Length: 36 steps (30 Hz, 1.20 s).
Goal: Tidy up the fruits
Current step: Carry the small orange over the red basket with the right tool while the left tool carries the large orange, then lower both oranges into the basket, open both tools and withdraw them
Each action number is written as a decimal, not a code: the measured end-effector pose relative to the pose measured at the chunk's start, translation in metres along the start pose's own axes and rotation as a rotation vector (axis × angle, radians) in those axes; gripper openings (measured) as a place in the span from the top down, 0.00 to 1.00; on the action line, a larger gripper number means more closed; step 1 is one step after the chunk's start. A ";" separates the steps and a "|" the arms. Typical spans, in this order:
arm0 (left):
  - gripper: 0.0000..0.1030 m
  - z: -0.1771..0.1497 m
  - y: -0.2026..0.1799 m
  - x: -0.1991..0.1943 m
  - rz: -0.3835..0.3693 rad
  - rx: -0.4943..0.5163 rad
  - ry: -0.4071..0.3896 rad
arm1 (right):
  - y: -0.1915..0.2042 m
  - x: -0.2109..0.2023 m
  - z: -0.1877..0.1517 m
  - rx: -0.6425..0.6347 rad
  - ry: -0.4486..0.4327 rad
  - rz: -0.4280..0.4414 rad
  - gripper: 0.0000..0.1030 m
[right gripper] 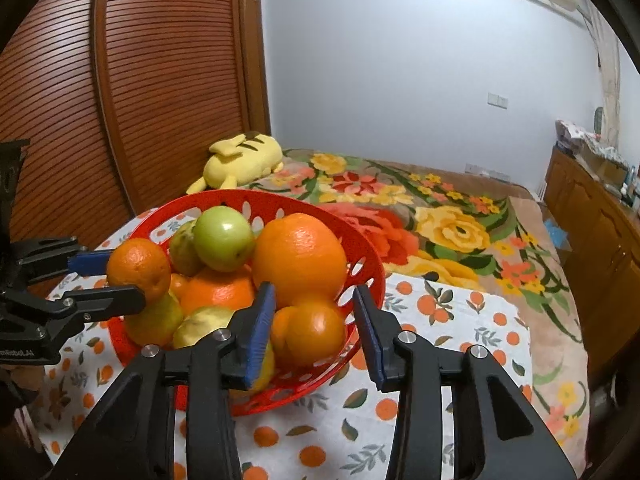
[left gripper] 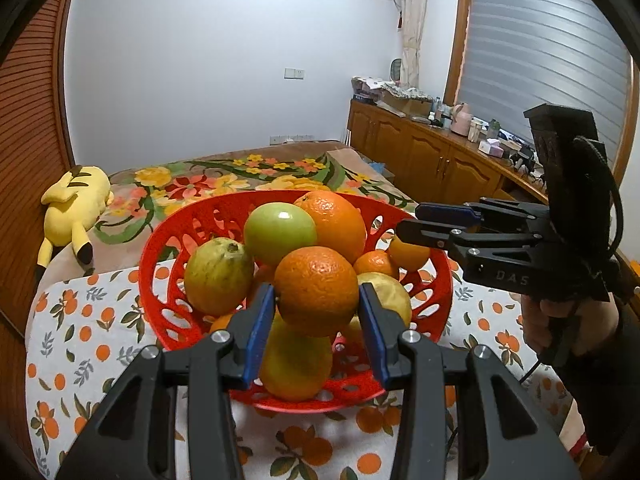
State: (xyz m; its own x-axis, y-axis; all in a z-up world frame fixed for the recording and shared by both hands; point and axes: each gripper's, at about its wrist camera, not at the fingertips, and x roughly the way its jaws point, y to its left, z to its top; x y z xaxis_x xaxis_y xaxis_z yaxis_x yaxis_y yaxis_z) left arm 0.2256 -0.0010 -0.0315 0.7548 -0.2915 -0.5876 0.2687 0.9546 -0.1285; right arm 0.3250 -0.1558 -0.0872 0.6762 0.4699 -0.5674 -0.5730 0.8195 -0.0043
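Note:
A red perforated basket (left gripper: 168, 248) (right gripper: 372, 264) full of fruit stands on a table with an orange-print cloth. It holds oranges, a green apple (left gripper: 280, 232) (right gripper: 224, 238), a guava (left gripper: 218, 276) and lemons. My left gripper (left gripper: 316, 304) is shut on an orange (left gripper: 316, 290) (right gripper: 138, 266), held just above the pile. My right gripper (right gripper: 314, 316) (left gripper: 408, 222) is open, its jaws on either side of a small orange (right gripper: 310, 330) at the basket's near side, pads apart from it.
A bed with a floral blanket (right gripper: 440, 216) lies beyond the table, with a yellow plush toy (left gripper: 74, 204) (right gripper: 240, 156) on it. A slatted wooden wardrobe (right gripper: 120, 100) stands on the left. A wooden cabinet (left gripper: 432, 156) with clutter runs along the right wall.

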 end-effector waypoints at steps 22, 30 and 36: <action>0.60 0.021 -0.008 0.030 -0.001 0.022 0.012 | -0.003 -0.006 -0.002 0.009 -0.023 0.012 0.59; 0.60 0.022 -0.009 0.032 -0.005 0.027 0.013 | -0.003 -0.008 -0.003 0.010 -0.023 0.011 0.58; 0.56 0.021 -0.006 0.028 0.001 0.023 -0.001 | -0.003 -0.009 -0.004 0.009 -0.021 0.012 0.58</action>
State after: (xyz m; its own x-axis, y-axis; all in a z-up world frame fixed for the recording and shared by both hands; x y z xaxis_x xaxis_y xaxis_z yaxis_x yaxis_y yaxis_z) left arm 0.2579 -0.0163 -0.0307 0.7555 -0.2907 -0.5871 0.2815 0.9533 -0.1098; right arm 0.3184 -0.1637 -0.0855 0.6792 0.4862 -0.5498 -0.5767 0.8169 0.0100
